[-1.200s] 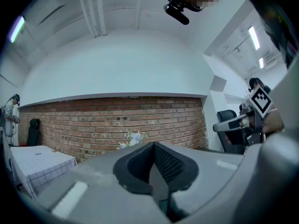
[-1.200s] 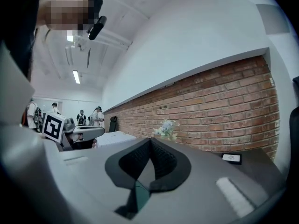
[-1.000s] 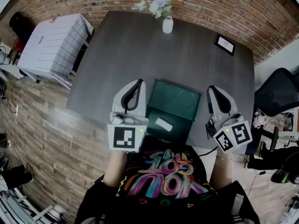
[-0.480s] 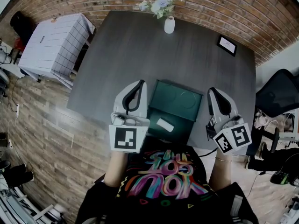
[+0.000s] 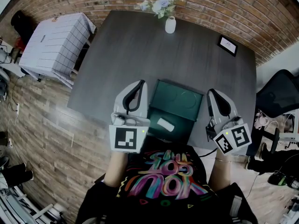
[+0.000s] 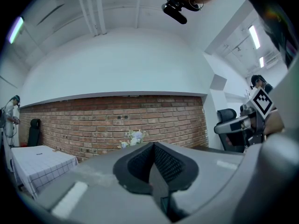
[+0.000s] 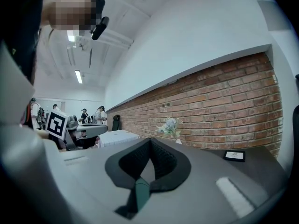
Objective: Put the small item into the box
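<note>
Small white oblong item lay in the near half of the open dark green box, between the two grippers. The far half showed nothing in it. Item looked light, stiff and smooth, maybe slippery; best pinched across its narrow width. Left gripper and right gripper flanked the box, jaws pressed together, nothing between them. White vase at the far table edge held flowers.

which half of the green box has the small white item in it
The near half holds the small item; the far half shows only a round mark.
</note>
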Motion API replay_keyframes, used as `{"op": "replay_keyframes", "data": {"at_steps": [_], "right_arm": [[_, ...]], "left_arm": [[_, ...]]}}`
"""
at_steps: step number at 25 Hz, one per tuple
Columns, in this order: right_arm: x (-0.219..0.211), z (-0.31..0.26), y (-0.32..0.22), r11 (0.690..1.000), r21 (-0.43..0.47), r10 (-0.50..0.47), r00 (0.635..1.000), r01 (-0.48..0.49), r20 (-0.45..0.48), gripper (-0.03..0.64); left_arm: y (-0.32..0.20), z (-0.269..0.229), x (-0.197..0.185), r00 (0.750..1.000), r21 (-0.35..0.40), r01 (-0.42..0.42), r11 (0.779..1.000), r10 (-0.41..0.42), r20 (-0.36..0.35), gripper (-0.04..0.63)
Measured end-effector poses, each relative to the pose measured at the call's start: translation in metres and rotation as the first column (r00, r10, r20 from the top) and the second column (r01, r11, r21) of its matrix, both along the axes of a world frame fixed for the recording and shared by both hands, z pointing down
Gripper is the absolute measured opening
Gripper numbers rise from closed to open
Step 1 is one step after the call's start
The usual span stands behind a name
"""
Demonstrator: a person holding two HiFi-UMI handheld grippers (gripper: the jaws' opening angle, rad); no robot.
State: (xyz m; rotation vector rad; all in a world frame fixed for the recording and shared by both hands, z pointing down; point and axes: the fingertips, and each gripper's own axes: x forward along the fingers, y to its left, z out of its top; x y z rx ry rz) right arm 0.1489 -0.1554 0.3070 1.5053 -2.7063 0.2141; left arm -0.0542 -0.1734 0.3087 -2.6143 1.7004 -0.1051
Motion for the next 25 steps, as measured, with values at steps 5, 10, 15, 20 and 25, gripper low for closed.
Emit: {"op": "replay_keyframes", "data": {"at_steps": [5,10,15,20,25], "right_arm": [[-0.001,0.002,0.002,1.000,-0.008,-0.004,1.000,0.004,0.004,-0.002],[-0.003,0.002,0.003,1.000,-0.013,-0.006,1.000,0.006,0.005,-0.002],[-0.001,0.002,0.005,1.000,-0.018,0.002,1.000,-0.002,0.003,-0.002],[-0.004,0.002,0.007,1.000,-0.021,-0.010,1.000,0.009,-0.015,-0.002],[-0.006,0.004,0.008,1.000,-0.026,-0.005,1.000,0.004,-0.025,-0.002]], "left_arm": [[0.002,0.001,0.000,1.000,-0.007,0.001,1.000,-0.001,-0.004,0.002],[0.002,0.002,-0.004,1.000,-0.008,0.004,1.000,-0.004,-0.002,0.002],[0.004,0.005,-0.003,1.000,-0.015,-0.002,1.000,0.002,-0.013,0.002],[0.005,0.011,-0.002,1.000,-0.025,-0.007,1.000,0.006,-0.025,0.002],[0.002,0.016,-0.005,1.000,-0.035,-0.008,0.999,0.007,-0.030,0.002]]}}
